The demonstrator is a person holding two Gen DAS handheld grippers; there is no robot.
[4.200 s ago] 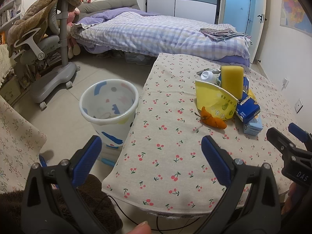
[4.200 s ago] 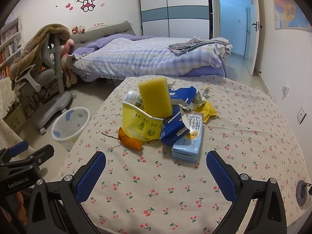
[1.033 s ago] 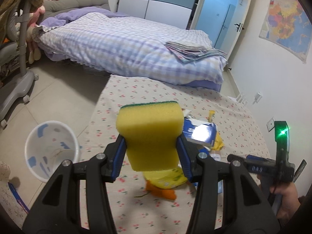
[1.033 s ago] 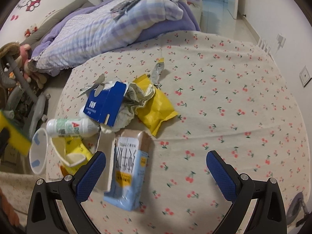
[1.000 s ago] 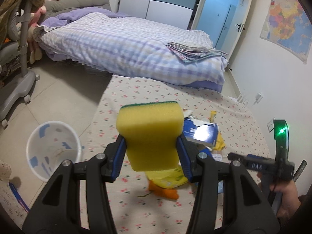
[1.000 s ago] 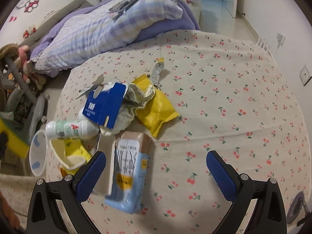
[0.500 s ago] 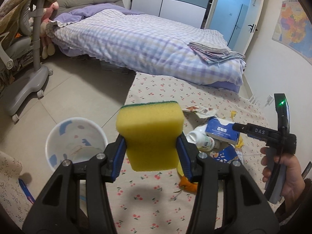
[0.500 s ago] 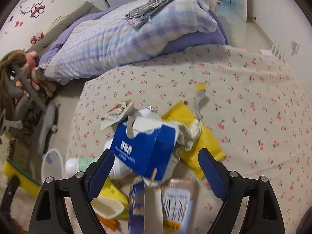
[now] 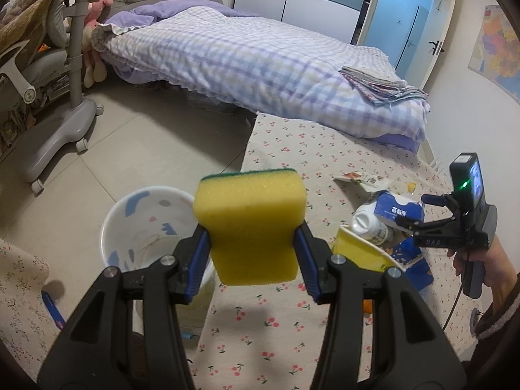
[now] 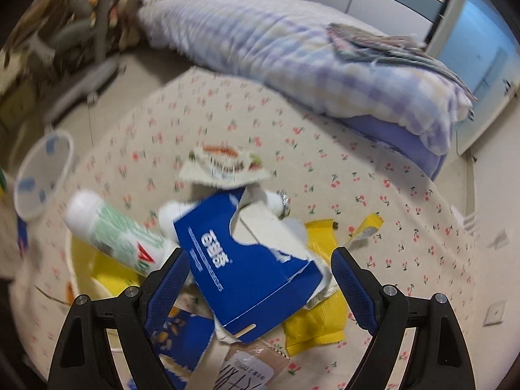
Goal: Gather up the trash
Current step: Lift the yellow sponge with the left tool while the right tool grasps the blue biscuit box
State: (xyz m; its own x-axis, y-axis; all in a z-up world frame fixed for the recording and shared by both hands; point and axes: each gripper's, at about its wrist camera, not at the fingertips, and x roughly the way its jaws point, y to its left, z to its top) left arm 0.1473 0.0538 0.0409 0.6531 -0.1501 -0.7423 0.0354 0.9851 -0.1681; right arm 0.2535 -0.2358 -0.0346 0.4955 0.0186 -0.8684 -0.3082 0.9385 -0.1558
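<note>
Our left gripper is clamped on the yellow sponge, with the white bin on the floor just beyond its left finger. Our right gripper stands spread, its jaws lately narrowed, straddling the torn blue carton without pressing it. A white bottle lies left of it, a yellow wrapper right. All litter the cherry-print tablecloth; a checked bed lies behind

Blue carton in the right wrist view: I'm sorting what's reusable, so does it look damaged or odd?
Yes. The blue carton is ripped open along its top, showing white inner card, and lies tilted on the trash heap between the right gripper's open jaws.
</note>
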